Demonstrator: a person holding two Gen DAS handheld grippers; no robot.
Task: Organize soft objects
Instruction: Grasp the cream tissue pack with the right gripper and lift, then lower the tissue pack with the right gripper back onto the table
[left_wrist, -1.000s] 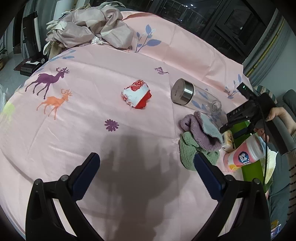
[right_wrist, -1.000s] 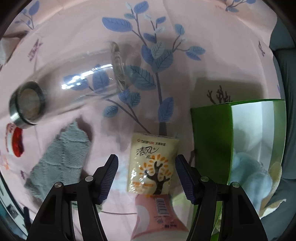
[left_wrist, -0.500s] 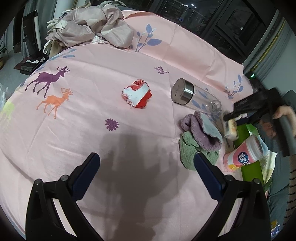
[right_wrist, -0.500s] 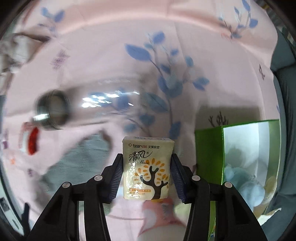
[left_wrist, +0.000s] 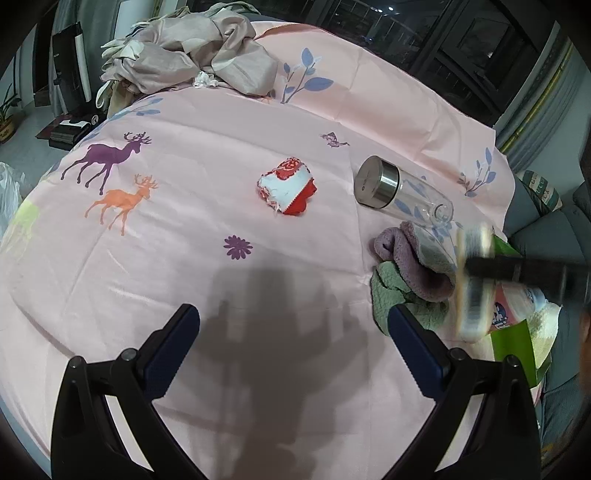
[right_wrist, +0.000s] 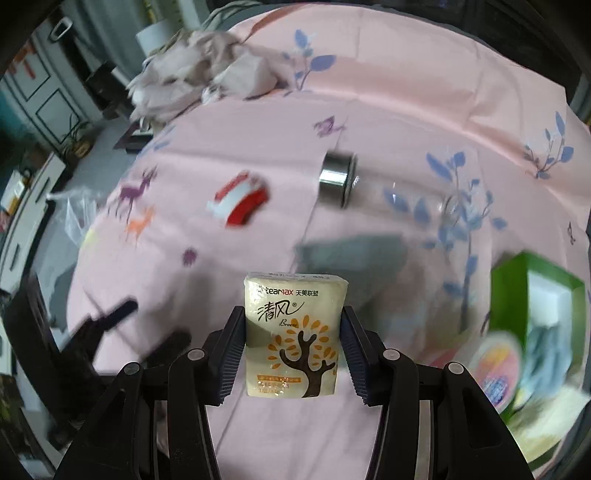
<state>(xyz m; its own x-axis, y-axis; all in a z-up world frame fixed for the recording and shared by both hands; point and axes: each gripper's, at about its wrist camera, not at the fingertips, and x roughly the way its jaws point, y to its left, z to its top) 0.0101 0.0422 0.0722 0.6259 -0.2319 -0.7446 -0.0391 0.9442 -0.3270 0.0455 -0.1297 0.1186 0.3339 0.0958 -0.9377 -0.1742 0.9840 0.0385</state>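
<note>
My right tongs clamp the tissue pack above the sheet | my left tongs gape wide, holding nothing

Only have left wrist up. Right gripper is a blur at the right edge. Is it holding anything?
Observer: Yes, the right gripper is shut on a tissue pack, pads on both its sides.
Operator: Which way up?
Observer: Upright, printed tree face toward the camera, clear of the cloth.
Operator: Anything in the green box?
Observer: The right wrist view shows the green box open, with a light blue soft item inside.
</note>
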